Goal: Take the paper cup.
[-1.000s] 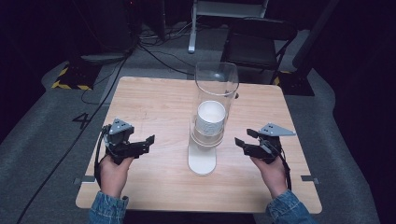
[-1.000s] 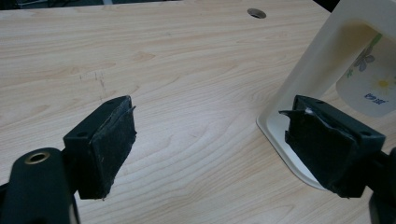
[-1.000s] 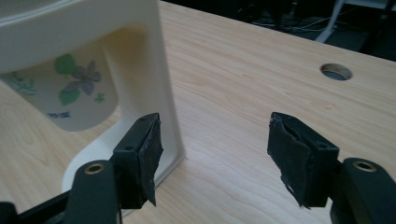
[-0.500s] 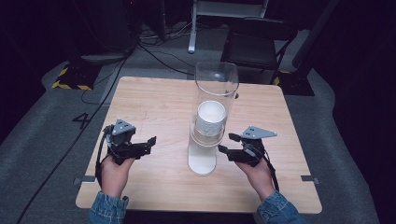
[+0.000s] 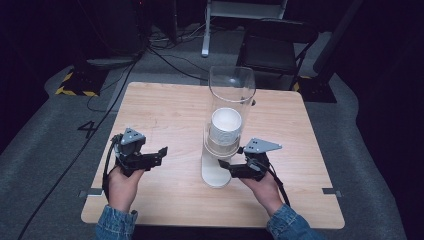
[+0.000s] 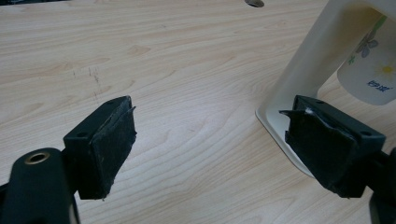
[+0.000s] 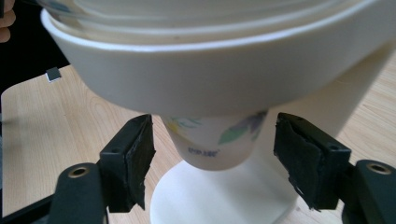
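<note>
on the pale wood table [image 5: 165,112], ringed by grey carpet [image 5: 45,150], both grippers' fingers gape apart.

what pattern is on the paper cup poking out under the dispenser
White with a floral print: purple and green leaves, small text. The paper cup shows best in the right gripper view.

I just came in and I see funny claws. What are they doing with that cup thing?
A person at a wooden table holds a claw-like gripper in each hand. In the middle stands a cup dispenser: a clear tube with paper cups stacked inside on a white stand. The right gripper is open, its jaws either side of the bottom cup that pokes out under the holder, not touching it. It looks ready to pull that cup out. The left gripper waits open over the table beside the stand.
</note>
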The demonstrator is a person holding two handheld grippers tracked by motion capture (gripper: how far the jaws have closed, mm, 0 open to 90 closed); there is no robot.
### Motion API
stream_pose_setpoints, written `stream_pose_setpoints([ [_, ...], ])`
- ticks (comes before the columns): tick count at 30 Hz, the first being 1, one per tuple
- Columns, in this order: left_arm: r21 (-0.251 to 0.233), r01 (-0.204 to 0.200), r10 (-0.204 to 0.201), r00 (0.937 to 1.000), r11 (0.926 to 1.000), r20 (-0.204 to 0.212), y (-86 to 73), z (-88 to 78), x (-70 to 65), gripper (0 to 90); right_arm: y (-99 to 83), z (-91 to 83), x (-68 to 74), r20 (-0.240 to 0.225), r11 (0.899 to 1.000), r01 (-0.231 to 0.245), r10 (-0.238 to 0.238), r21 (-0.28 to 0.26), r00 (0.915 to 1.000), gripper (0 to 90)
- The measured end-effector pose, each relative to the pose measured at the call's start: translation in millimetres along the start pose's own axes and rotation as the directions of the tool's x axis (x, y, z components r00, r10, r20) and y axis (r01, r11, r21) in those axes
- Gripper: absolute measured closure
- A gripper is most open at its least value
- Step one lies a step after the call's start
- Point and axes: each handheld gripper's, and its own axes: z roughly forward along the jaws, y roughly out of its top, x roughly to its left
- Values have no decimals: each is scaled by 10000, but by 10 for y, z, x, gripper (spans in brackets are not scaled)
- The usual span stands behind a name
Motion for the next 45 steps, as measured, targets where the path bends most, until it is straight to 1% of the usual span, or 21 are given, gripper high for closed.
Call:
stream_pose_setpoints([
  [3, 2, 6, -6, 10000, 10000, 13, -1, -1, 1, 160, -7, 58, 10, -79, 9999, -19, 19, -104, 10000, 284],
  [4, 18, -3, 3, 10000, 10000, 17, -1, 0, 0, 160, -12, 77, 11, -128, 9997, -66, 64, -220, 9999, 274],
  [5, 18, -3, 3, 10000, 10000, 17, -1, 0, 0, 160, -12, 77, 11, -128, 9997, -66, 64, -220, 9999, 274],
  [6, 50, 5, -5, 10000, 10000, 38, -1, 0, -1, 160, -24, 110, 13, -122, 9990, -174, 169, -405, 9998, 269],
  [8, 73, -32, 32, 10000, 10000, 54, -1, 2, 2, 160, -34, 148, 3, -76, 9985, -201, 197, -510, 9998, 268],
  [11, 91, -60, 59, 9999, 9999, 98, 0, 2, 4, 160, -47, 187, -4, 0, 9983, -244, 245, -534, 9997, 270],
  [12, 89, -40, 39, 9999, 10000, 121, -1, 1, 4, 160, -62, 224, -5, 39, 9984, -308, 310, -472, 9995, 280],
  [14, 87, -9, 8, 9999, 10000, 123, -2, 1, 3, 160, -76, 261, -2, 69, 9990, -244, 247, -382, 9997, 295],
  [15, 93, 4, -5, 9999, 10000, 115, -4, 1, 3, 160, -84, 270, 1, 23, 9989, -216, 217, -428, 9998, 304],
  [16, 95, 2, -3, 9999, 10000, 111, -5, 1, 3, 160, -90, 277, 4, 83, 9987, -165, 169, -481, 9998, 308],
  [17, 95, 2, -3, 9999, 10000, 111, -5, 1, 3, 160, -90, 277, 4, 83, 9987, -165, 169, -481, 9998, 308],
  [18, 130, -30, 29, 9999, 9999, 110, -5, 3, 4, 160, -94, 279, 8, 204, 9987, -59, 70, -510, 9998, 330],
  [21, 139, -34, 32, 9999, 9999, 115, -5, 6, 3, 160, -96, 280, 2, 180, 9985, 34, -25, -541, 9998, 335],
  [22, 141, -40, 38, 9999, 9999, 117, -5, 6, 2, 160, -93, 276, 2, 189, 9987, 144, -135, -495, 9997, 340],
  [29, 128, -9, 8, 9999, 9999, 113, -7, -2, 4, 160, -91, 270, -19, 168, 9986, 289, -282, -446, 9995, 345],
  [33, 137, 10, -12, 9999, 9999, 125, -12, -6, 8, 160, -103, 261, -37, 290, 9978, 476, -463, -468, 9985, 346],
  [34, 176, -41, 39, 9999, 9998, 133, -15, -3, 18, 160, -111, 252, -45, 337, 9973, 557, -541, -477, 9980, 346],
  [37, 187, 37, -40, 9999, 9998, 118, -21, 3, 19, 160, -114, 251, -46, 345, 9969, 599, -582, -509, 9977, 347],
  [42, 150, 46, -48, 9999, 9999, 122, -22, -15, 28, 160, -113, 237, -45, 420, 9969, 670, -652, -417, 9970, 349],
  [44, 136, 41, -42, 9999, 9999, 101, -22, -23, 32, 160, -118, 222, -32, 572, 9966, 756, -736, -330, 9956, 350],
  [45, 140, 28, -30, 9999, 9999, 99, -24, -24, 37, 160, -118, 222, -32, 572, 9966, 756, -736, -330, 9956, 350],
])
